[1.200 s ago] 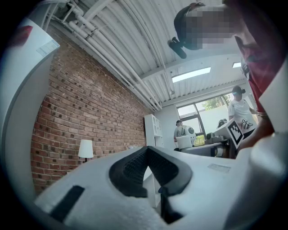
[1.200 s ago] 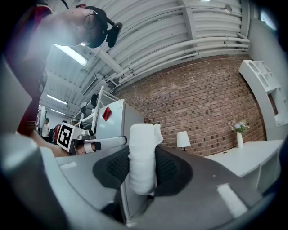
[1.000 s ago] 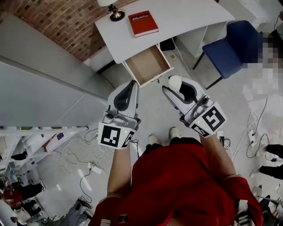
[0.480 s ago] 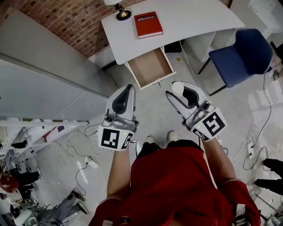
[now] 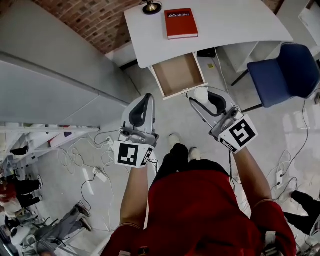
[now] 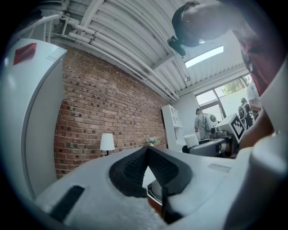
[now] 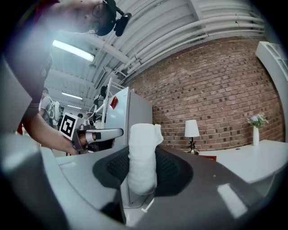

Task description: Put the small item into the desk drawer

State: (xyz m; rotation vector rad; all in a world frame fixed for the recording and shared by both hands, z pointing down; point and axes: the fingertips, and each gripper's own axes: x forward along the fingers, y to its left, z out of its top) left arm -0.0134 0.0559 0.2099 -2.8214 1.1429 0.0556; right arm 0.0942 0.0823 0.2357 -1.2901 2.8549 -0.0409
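Right gripper [image 5: 202, 96] pinching roll [image 7: 142, 155]; left gripper [image 6: 147, 152] pressed together, empty. Carry over open drawer [image 5: 177, 75]; lower inside before release.

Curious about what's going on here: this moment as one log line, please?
right gripper: shut on white roll | left gripper: shut, empty | drawer: open

Stood before a red brick wall [image 5: 90, 20], with a white tabletop [image 5: 235, 22] set against it, bearing a lamp [image 5: 151, 7] and a red book [image 5: 181, 23]. Saw a blue chair [image 5: 282, 75] just beside it on the pale floor [image 5: 170, 115], with loose cables [image 5: 75, 162] strewn at left. Overhead, noted white ceiling pipes [image 6: 121, 40], a lit strip light [image 6: 204, 56] and a window [image 6: 220, 96] in the far wall.
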